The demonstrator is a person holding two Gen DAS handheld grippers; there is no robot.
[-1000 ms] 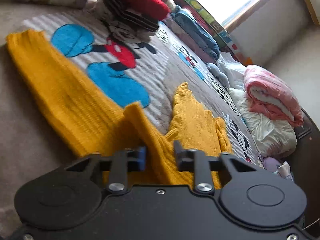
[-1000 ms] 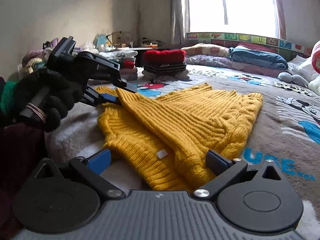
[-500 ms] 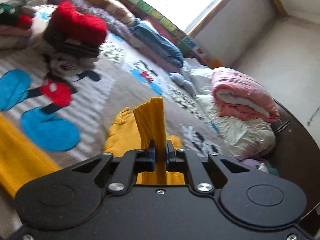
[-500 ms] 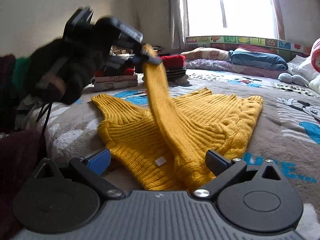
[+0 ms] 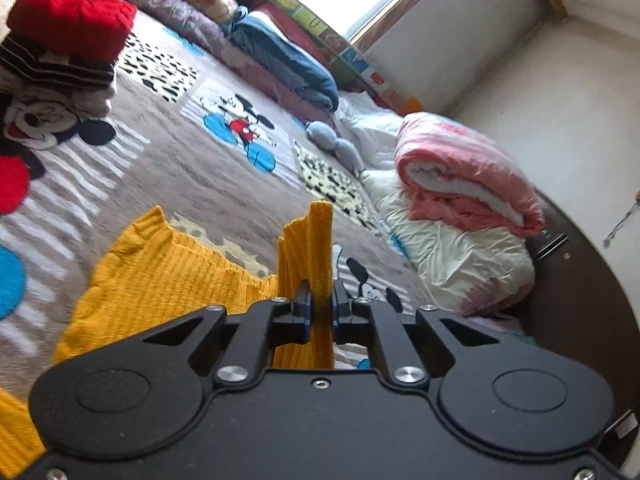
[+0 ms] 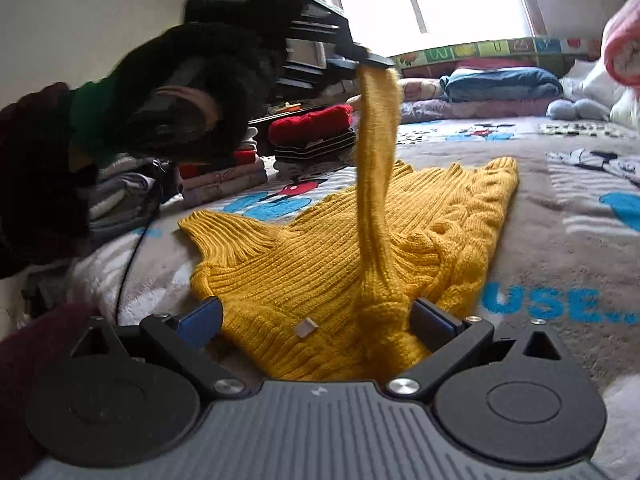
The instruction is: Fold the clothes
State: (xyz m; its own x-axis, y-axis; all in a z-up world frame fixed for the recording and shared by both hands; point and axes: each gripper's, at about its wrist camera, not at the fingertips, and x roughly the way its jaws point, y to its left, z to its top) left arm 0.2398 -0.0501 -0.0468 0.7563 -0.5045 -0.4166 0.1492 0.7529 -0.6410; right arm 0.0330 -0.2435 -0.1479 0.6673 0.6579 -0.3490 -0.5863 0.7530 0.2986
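On the grey plush cartoon-print bedspread (image 6: 560,240), my landmark throughout, the mustard-yellow ribbed knit sweater (image 6: 328,264) lies spread flat near its close edge. I hold the left gripper (image 5: 321,304) above the bedspread with its jaws pressed together on the yellow ribbed sleeve (image 6: 376,152), whose cuff stands up between the blue pads; seen from the right wrist camera, the sleeve hangs taut from that gripper down to the sweater's body. My black-gloved left hand (image 6: 192,92) grips the tool above the bedspread's left side. The right gripper (image 6: 316,316) sits low at the bedspread's near edge with its jaws spread wide, one finger on each side of the sweater's neck end, neither pad pressing the knit as far as I can see. A small white label (image 6: 306,327) shows on the knit between the fingers. Toward the far left of the bedspread stands a stack of folded clothes topped by a red knitted garment (image 6: 310,124). On the bedspread's far right rests a rolled pink-and-white quilt (image 5: 464,172).
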